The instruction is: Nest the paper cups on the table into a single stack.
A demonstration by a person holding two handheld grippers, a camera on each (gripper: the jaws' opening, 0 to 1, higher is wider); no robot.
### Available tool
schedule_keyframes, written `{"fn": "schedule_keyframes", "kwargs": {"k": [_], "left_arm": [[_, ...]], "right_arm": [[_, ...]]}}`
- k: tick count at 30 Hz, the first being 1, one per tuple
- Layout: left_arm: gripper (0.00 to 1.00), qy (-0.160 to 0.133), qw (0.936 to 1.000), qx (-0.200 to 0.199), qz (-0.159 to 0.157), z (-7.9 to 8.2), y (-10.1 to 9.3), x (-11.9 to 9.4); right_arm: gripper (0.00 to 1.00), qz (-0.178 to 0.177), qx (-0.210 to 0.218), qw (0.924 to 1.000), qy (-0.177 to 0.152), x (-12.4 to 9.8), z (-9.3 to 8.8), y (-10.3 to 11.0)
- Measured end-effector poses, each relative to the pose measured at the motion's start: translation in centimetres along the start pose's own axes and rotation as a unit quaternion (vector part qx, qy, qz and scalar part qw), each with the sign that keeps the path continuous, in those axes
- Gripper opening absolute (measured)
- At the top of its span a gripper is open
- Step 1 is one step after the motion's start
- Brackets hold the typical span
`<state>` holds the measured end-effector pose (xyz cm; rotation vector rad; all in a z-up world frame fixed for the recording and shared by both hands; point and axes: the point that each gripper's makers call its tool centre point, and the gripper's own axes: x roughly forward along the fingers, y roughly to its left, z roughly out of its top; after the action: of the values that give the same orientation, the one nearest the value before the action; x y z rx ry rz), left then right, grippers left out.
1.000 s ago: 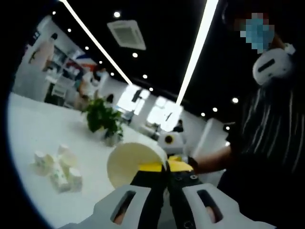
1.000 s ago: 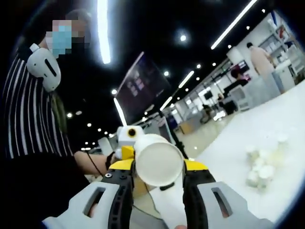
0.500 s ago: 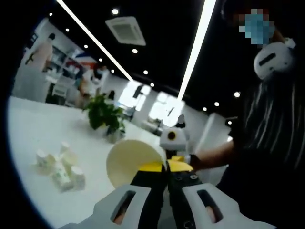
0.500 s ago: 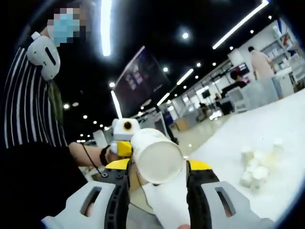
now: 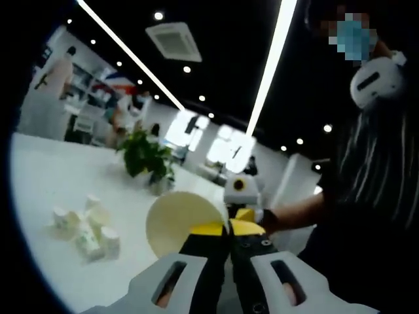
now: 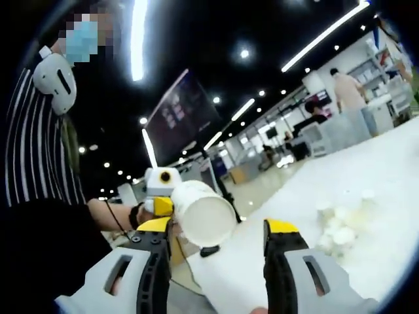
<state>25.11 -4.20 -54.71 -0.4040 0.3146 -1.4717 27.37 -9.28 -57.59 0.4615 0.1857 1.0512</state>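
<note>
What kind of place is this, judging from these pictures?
Probably a large open-plan office or showroom: long strip ceiling lights, a big white table carrying a green potted plant, a dark hanging display screen, and desks with people behind.

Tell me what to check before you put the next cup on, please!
1. Left gripper shut on the paper cup: ok.
2. Right gripper open and free: ok.
3. Is the held cup one cup or several nested: cannot tell.
4. Loose cups left on the table: not ok, several wait in a cluster.
5. Loose cups upright: cannot tell, too small.
</note>
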Motion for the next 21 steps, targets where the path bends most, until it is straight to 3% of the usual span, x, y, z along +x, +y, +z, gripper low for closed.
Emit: {"fn": "schedule_keyframes", "kwargs": {"k": [21], "left_arm": [[0.0, 0.017, 0.9993, 0.002, 0.033, -0.9, 1.1, -1.5]], "right_arm": [[0.73, -0.083, -0.019, 0.9964, 0.003, -2.2, 0.4, -4.0]]}}
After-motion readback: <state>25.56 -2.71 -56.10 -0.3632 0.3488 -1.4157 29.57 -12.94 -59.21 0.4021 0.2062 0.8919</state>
